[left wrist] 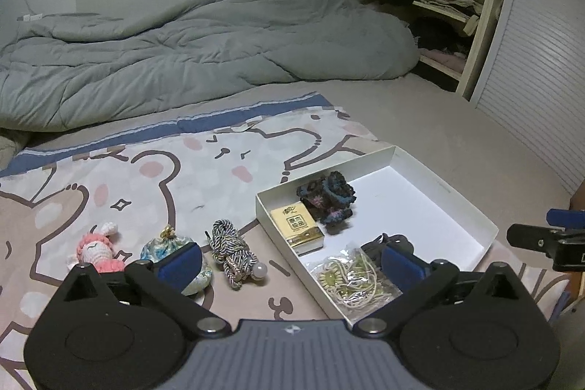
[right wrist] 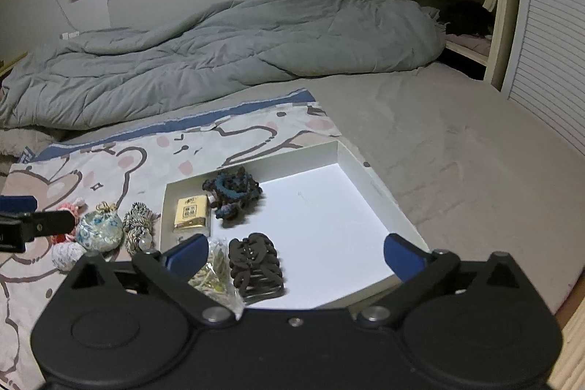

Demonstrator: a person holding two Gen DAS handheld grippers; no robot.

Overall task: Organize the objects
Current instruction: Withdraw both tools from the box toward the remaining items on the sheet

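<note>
White box [right wrist: 365,167] on the bed holds a tissue pack [right wrist: 191,212], scrunchie [right wrist: 234,190], bead bag [right wrist: 214,275] and hair clip [right wrist: 256,264], which I see lying free between my right gripper's [right wrist: 292,253] wide-open jaws; left gripper [left wrist: 289,262] jaws wide, empty.

Both hand-held grippers pointed downward at a slant, side by side. The left gripper [left wrist: 290,264] and right gripper [right wrist: 296,253] each had blue-padded jaws spread wide, gripping nothing.

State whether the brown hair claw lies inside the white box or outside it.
Inside. The brown hair claw rests on the floor of the white box, beside the bagged beads.
</note>
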